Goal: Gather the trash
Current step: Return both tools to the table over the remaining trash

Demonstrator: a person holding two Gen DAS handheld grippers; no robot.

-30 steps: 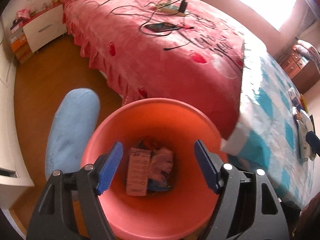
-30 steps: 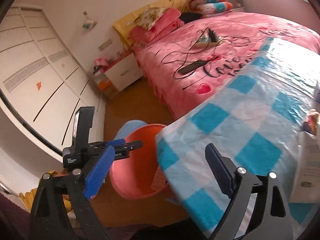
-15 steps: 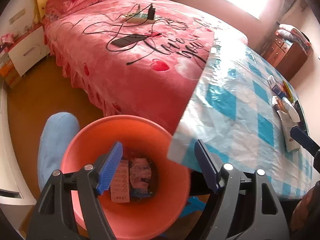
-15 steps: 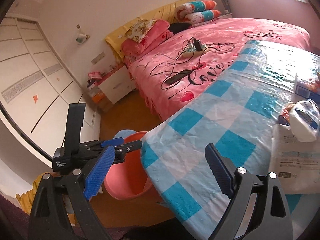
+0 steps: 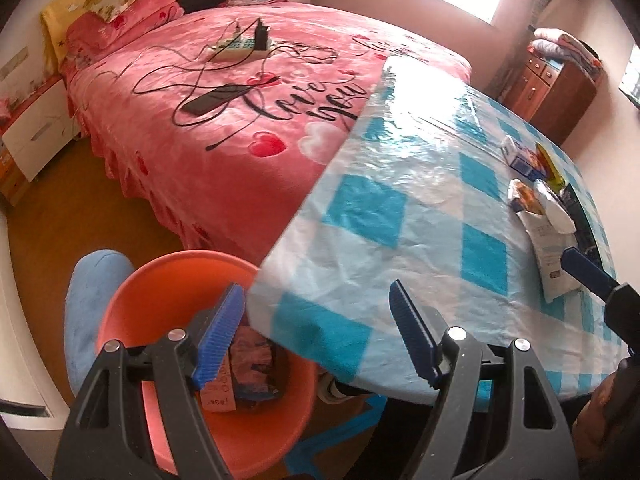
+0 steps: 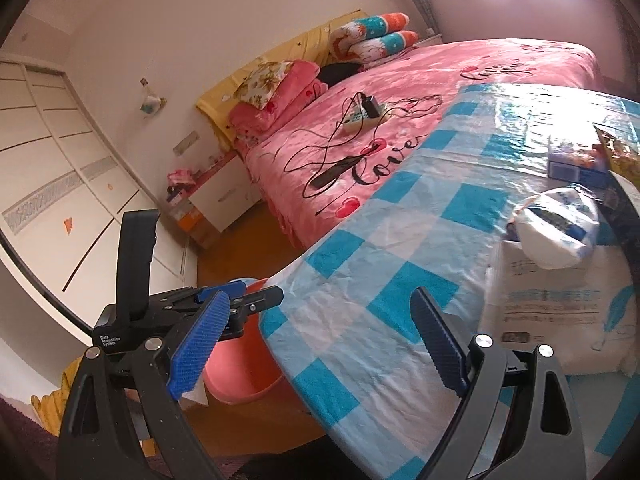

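While both tongs hang empty with their blue pads spread apart, the litter that remains sits in a small heap on the far right of the checked worktop, and that side is what the next reach turns on. Seen along the right tongs, the heap lies ahead and to the right: a flat white packet nearest, a crumpled white bag resting on its far edge, and a small blue box with a yellow wrapper beyond. The packet's long side appears to run roughly away from the viewer, though the fisheye bends it and I would not press that. Through the left tongs the same heap shows well off to the right, with a blue pad of the right tongs already at the packet's near end. So the right hand is plainly the nearer, and the packet or the bag on it looks the likely next pick. Under the left tongs, by the worktop's corner, stands the orange bin on the floor, with some paper and wrappers already in its bottom; whatever is lifted must travel leftward across the worktop to reach it.
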